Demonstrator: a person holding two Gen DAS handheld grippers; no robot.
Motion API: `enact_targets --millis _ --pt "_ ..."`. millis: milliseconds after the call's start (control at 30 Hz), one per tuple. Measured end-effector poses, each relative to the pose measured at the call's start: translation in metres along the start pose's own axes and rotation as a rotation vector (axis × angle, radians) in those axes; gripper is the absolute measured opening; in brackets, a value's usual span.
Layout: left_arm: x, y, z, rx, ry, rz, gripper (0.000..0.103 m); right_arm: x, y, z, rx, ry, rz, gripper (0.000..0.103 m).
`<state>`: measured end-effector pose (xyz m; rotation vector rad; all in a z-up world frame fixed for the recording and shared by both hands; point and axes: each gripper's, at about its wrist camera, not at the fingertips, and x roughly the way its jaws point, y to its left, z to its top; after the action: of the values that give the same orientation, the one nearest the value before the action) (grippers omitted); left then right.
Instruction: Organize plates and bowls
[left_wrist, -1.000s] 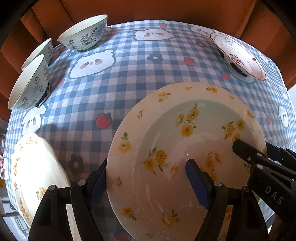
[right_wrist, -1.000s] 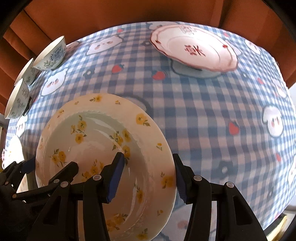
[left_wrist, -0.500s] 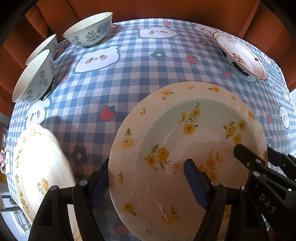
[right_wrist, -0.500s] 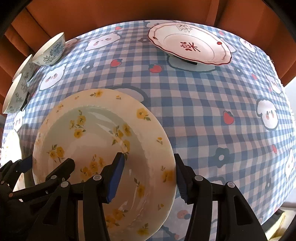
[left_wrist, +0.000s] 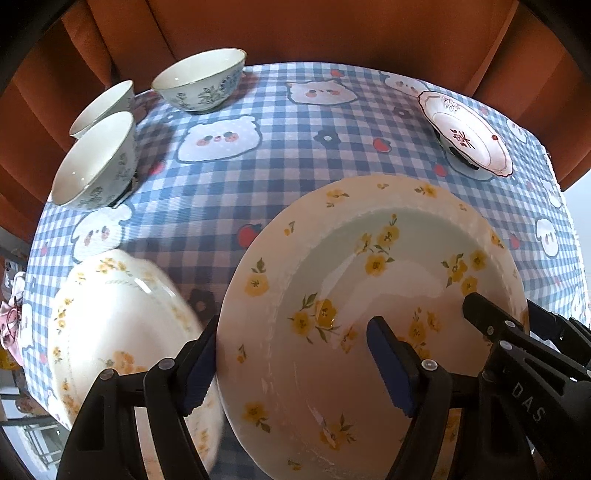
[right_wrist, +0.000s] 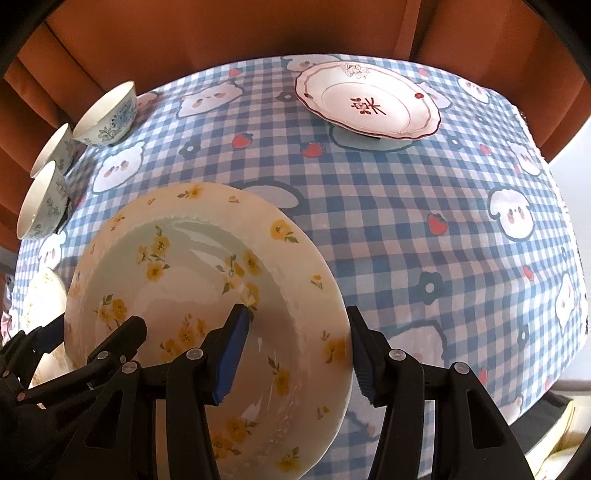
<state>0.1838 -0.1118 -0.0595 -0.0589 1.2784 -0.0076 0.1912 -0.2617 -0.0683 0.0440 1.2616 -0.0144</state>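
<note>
A deep cream plate with yellow flowers hangs above the checked tablecloth, held by both grippers. My left gripper is shut on its left rim. My right gripper is shut on its right rim. A second yellow-flowered plate lies below at the near left. Three blue-patterned white bowls stand at the far left. A white plate with red trim sits raised on a stand at the far right.
The table wears a blue checked cloth with bears and strawberries. An orange curtain hangs behind the table. The table's right edge drops off to the floor.
Both grippers have lifted the flowered plate higher and pulled it back toward the near left. More of the second flowered plate shows under it.
</note>
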Motion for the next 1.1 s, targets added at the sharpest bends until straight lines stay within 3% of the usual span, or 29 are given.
enact_targets --millis 467,1100 --pt "-0.026 0.053 -0.018 -0.012 -0.041 -0.031 0.077 -0.032 0.053 -0.019 0.018 -0.045 -0.018 0.057" --pt "-0.029 0.151 -0.053 -0.064 -0.025 -0.006 0.077 -0.031 0.152 -0.051 -0.022 -0.042 0.011 0.057"
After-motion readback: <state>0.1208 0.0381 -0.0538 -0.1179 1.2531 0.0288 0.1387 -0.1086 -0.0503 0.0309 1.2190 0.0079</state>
